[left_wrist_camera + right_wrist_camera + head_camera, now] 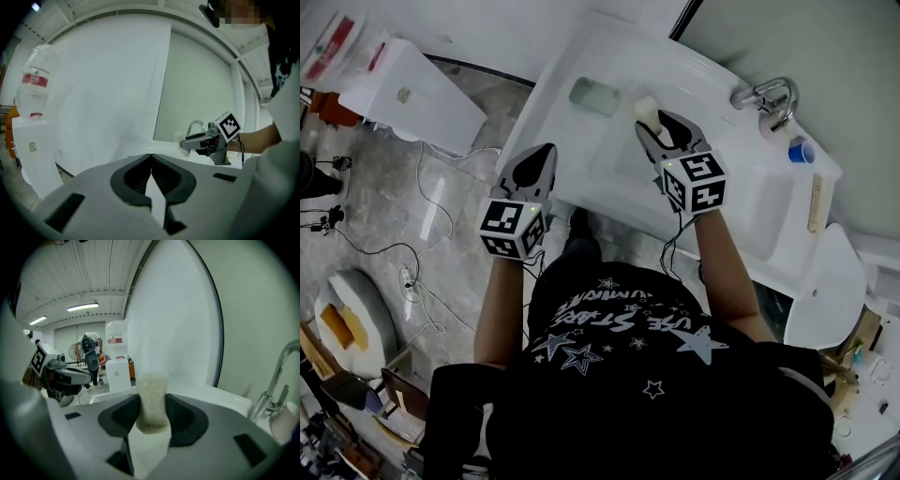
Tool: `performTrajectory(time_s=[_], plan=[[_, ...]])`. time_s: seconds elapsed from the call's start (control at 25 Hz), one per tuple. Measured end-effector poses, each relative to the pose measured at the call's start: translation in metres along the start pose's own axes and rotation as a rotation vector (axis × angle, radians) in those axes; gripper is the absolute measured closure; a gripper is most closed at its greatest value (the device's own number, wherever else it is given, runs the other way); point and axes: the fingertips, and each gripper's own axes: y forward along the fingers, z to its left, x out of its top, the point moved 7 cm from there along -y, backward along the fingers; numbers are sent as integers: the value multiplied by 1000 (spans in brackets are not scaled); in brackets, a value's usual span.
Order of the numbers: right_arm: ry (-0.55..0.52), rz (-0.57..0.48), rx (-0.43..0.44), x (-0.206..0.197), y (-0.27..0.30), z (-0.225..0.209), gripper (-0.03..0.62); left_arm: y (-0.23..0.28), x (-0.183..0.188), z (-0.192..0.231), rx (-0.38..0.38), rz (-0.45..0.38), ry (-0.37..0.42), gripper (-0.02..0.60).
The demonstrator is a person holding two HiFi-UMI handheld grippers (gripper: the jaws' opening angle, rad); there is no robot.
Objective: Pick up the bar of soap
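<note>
The bar of soap point(647, 107) is a pale cream block held above the white sink point(551, 105). My right gripper point(660, 120) is shut on it; in the right gripper view the soap point(152, 400) stands upright, pinched between the two dark pads. The left gripper view also shows the right gripper point(186, 142) with the soap point(178, 137) at its tip, in front of the tap. My left gripper point(545, 152) hovers over the sink's near left edge. Its jaws meet at the tip point(151, 155) with nothing between them.
A chrome tap point(761, 94) stands at the sink's far right, with a blue cup point(802, 151) beside it. A greenish pad point(594, 96) lies on the sink's back ledge. A water dispenser point(412, 89) stands to the left. Cables run over the floor point(422, 225).
</note>
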Motion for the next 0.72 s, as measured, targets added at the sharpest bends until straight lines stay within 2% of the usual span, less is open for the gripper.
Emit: performTrajectory(time_s=[0.32, 0.72], plan=[[16, -40, 1, -31, -74, 3, 413, -30, -13, -67, 14, -26, 25, 571], [-13, -47, 17, -75, -155, 17, 413, -77, -47, -151, 41, -27, 11, 571]])
